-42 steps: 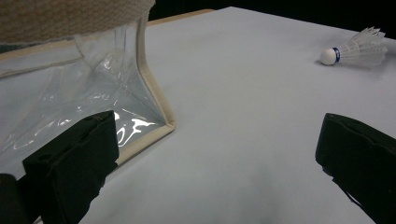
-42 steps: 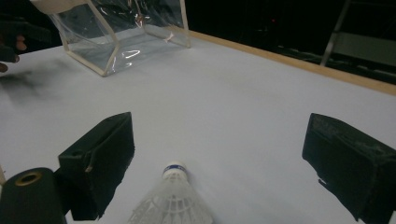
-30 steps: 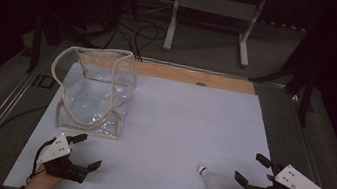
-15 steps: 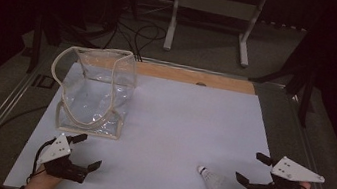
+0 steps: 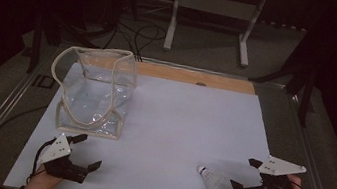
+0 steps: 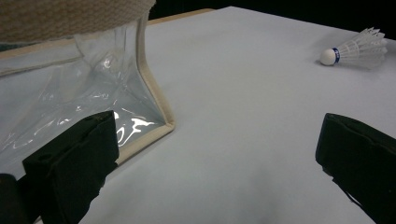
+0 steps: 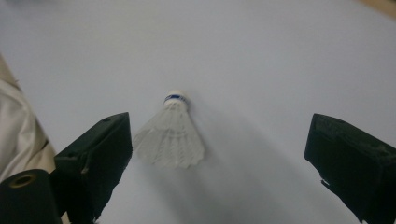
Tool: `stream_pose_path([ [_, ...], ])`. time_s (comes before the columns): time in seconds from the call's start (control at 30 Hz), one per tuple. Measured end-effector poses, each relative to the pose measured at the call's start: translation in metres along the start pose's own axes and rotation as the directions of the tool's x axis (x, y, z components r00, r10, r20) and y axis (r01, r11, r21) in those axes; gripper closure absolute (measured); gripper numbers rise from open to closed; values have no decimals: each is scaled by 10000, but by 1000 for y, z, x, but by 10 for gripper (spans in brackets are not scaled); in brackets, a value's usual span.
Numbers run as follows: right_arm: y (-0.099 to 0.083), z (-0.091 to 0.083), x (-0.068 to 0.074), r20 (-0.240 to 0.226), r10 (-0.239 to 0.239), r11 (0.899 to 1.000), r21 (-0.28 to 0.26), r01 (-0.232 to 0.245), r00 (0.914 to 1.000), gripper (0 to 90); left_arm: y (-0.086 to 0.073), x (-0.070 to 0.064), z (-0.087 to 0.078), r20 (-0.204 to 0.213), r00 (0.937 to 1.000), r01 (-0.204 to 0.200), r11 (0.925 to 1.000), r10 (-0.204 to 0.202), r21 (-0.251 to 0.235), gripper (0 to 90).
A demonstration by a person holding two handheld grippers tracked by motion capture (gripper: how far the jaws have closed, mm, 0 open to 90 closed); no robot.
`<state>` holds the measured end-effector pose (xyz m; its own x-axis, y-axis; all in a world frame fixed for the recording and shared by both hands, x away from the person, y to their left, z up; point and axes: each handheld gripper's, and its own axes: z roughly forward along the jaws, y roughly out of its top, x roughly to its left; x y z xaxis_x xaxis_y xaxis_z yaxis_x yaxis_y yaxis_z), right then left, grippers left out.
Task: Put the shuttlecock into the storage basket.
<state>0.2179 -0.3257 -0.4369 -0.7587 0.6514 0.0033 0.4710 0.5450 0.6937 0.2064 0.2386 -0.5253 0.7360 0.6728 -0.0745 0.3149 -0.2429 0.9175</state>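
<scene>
My right gripper (image 5: 252,180) sits low at the near right corner of the white worktop (image 5: 182,122), its fingers (image 7: 93,158) spread wide and gripping nothing. The shuttlecock (image 5: 212,178) lies on its side on the worktop just ahead of them, cork end pointing away from my hand; in the right gripper view its feather skirt lies just beside the left finger, though I cannot tell whether they touch, and it is well apart from the other finger. My left gripper (image 5: 80,154) rests at the near left corner, fingers (image 6: 74,158) likewise spread wide and empty. Just ahead of it stands the clear plastic bag (image 5: 96,94) with beige trim; its near bottom corner is close to one finger without contact. From the left gripper view the shuttlecock lies far across the worktop.
</scene>
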Motion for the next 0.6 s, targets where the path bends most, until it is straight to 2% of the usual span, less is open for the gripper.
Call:
stream_pose_path([
  [0.07,0,0,0,-58,39,10000,83,-38,10000,76,0,0,0,-11,10000,-5,10000,5,-1,6],
  [0.1,-2,1,-1,-275,128,9997,225,-121,9995,76,0,0,0,-7,10000,-8,10000,8,13,5],
  [0.3,-6,5,-2,-509,387,9964,776,-347,9980,77,0,1,0,-16,10000,70,10000,-70,-53,5],
  [0.37,-8,8,-2,-707,613,9919,1156,-529,9956,77,0,1,0,-8,10000,62,10000,-62,-52,6],
  [0.6,-10,15,0,-853,608,9861,1594,-466,9945,77,0,0,0,67,10000,58,10000,-57,-59,5],
])
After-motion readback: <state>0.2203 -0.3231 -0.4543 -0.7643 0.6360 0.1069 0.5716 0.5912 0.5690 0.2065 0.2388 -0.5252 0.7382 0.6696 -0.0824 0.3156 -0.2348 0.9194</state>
